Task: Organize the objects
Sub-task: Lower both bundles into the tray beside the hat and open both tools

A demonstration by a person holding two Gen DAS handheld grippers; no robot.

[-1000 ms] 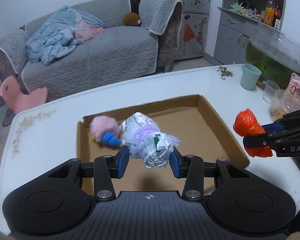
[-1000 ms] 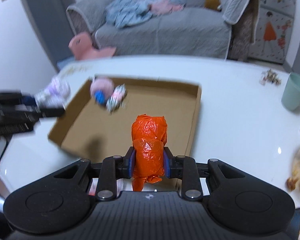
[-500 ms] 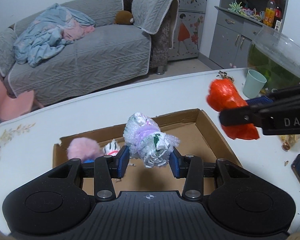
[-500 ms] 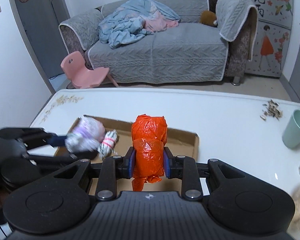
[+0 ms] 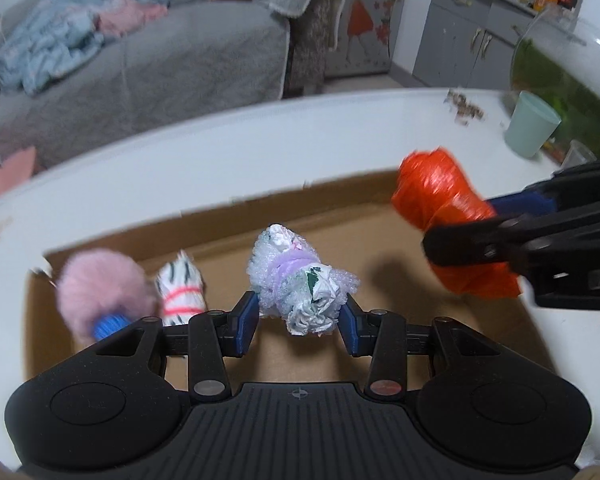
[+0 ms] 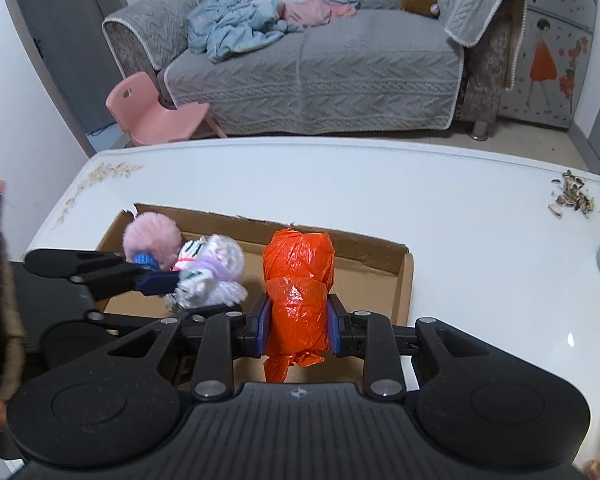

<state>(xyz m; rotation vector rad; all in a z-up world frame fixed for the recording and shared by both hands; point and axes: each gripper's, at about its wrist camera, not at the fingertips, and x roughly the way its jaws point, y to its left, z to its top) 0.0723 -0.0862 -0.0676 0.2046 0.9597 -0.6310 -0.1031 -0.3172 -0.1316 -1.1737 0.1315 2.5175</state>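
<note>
While the left gripper [image 5: 298, 318] pinches a white and purple bundle [image 5: 300, 280] of foam and crumpled plastic between its blue pads, it hangs over the open cardboard box [image 5: 380, 236] on the white worktop [image 5: 220, 152]. Just beside it, on its right, the right gripper [image 6: 298, 330] is clamped on an orange plastic bundle [image 6: 298, 292], which stands upright between the pads, also over the box, near the far right corner. Inside the box, toward its left end, lie a fluffy pink pompom [image 5: 104, 284] with a blue knob at its near side and, touching it, a small white roll [image 5: 182, 290] tied with red thread. On the worktop to the right of the box stand a pale green cup [image 5: 532, 124] and, near it, a scatter of seed husks [image 6: 572, 198]. Beyond the worktop are a grey sofa [image 6: 320, 64] with a heap of blue and pink cloth on it and a small pink chair [image 6: 156, 114] on the floor.
</note>
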